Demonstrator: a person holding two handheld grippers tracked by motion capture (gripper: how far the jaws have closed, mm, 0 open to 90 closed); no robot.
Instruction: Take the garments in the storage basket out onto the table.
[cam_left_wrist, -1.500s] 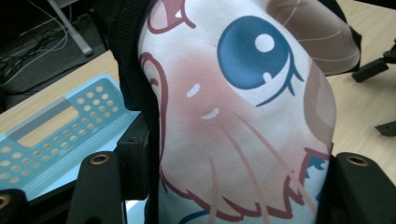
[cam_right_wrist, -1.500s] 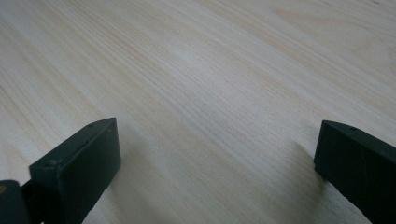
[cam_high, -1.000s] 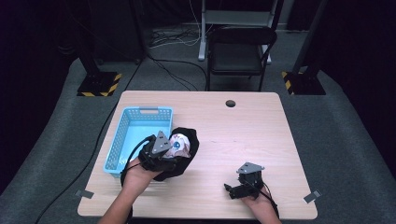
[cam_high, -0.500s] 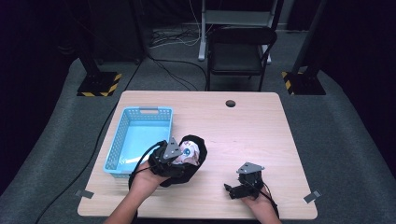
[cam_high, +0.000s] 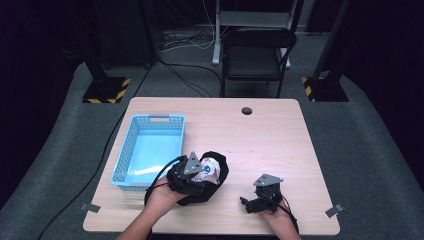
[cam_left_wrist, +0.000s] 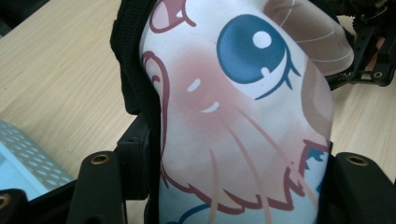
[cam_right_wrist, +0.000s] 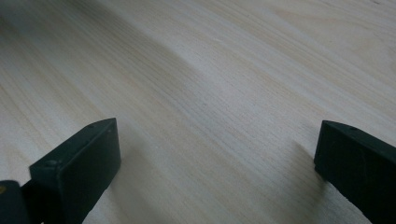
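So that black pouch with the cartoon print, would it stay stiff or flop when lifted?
Probably floppy: the cartoon pouch bulges and curves between the left gripper jaws. Likely light, since one gripper carries it. Its fabric looks unlikely to slip or roll on the table.

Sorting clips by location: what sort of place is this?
Likely a recording studio or lab: dark surroundings, a light wooden table on grey carpet, hazard-striped black stand bases, and loose floor cables.
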